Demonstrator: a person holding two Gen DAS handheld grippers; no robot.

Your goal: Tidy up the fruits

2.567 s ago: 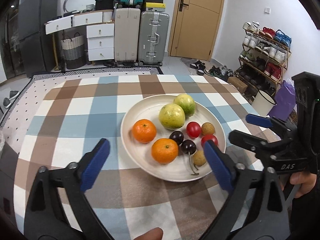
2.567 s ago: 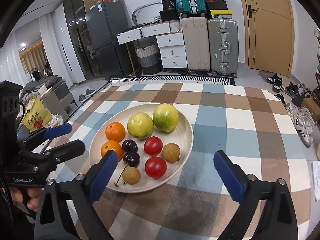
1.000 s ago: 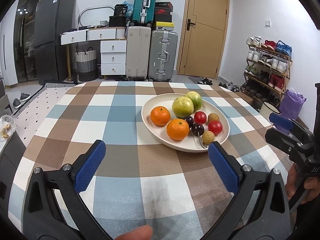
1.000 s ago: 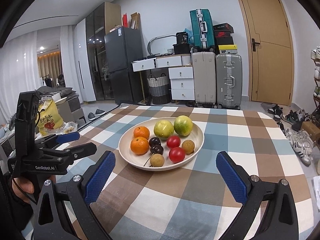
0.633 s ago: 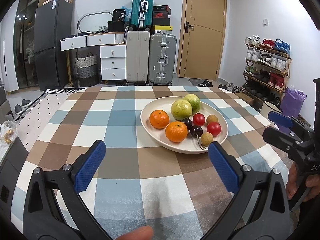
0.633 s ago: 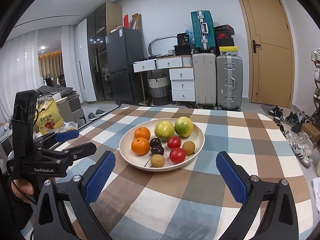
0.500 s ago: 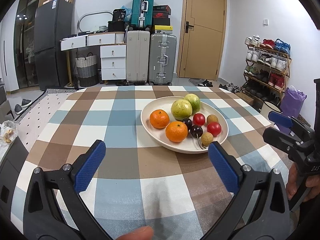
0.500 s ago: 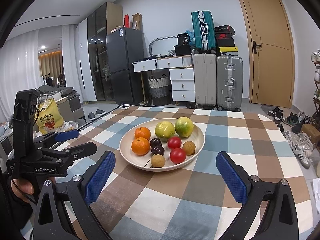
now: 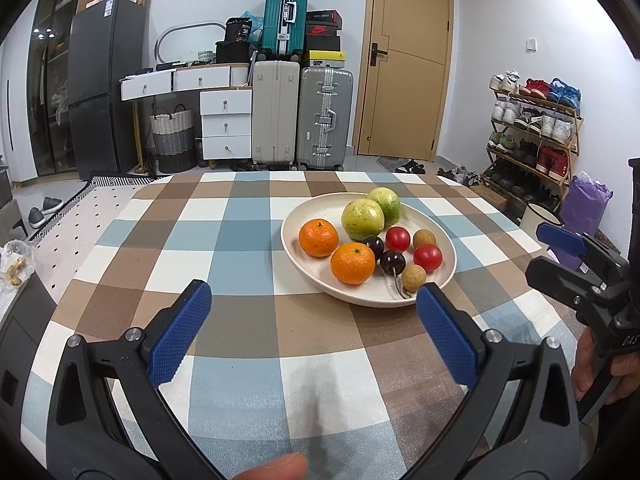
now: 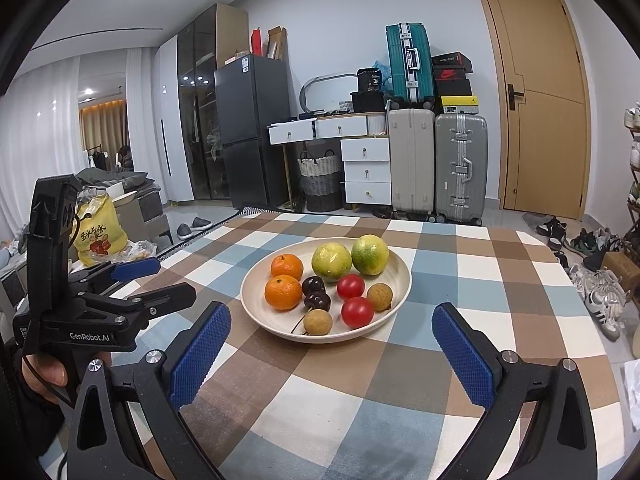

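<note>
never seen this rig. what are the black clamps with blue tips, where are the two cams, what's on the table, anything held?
No robot arm: a person holds one two-finger gripper in each hand, with a fisheye camera on each looking along its fingers. The left gripper fills one view's foreground; the right gripper fills the other's, and each also appears at the edge of the other's view. Both are open and hold nothing. On the checked tablecloth sits a cream plate with two oranges, two green citrus, two tomatoes, two cherries and two small brown fruits.
</note>
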